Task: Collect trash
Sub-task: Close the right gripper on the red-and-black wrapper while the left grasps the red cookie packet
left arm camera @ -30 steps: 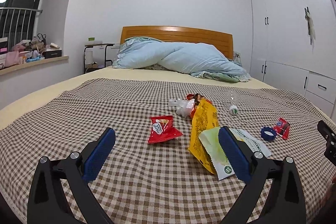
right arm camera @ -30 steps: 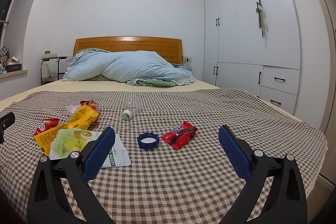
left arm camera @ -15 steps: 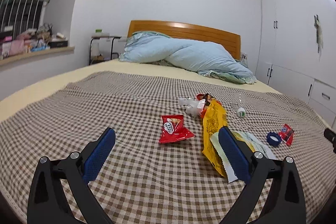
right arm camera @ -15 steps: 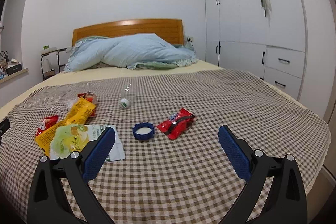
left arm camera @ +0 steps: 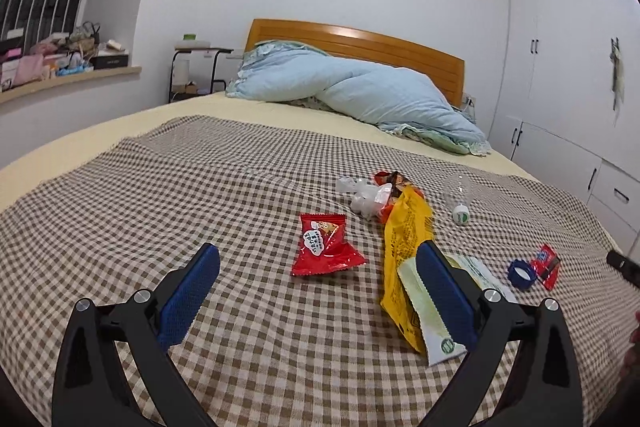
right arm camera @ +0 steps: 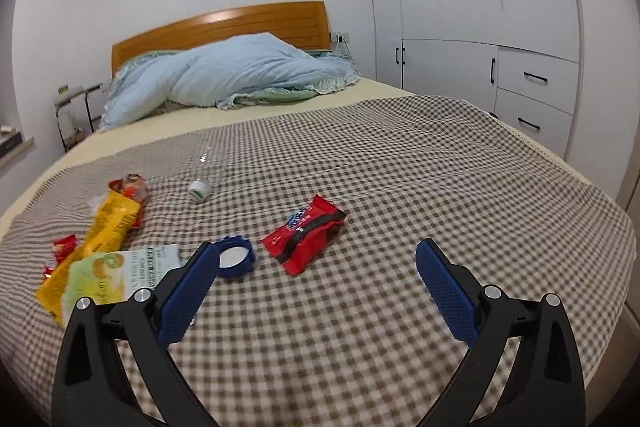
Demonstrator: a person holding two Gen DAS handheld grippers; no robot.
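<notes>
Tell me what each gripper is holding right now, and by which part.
Nothing is held. The left gripper and the right gripper are both open with nothing between their pads; the trash lies on the checked blanket.

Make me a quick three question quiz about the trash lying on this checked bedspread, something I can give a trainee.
1. True or false: the clear plastic bottle stands upright on the bedspread.
2. What lies directly beside the blue cap, on its right in the right wrist view?
A. a red and black wrapper
B. a yellow bag
C. a pillow
3. Fill in: both the left gripper and the right gripper are ____ and hold nothing.

Key: 1 false, it lies on its side. 2 A. 3 open.
</notes>
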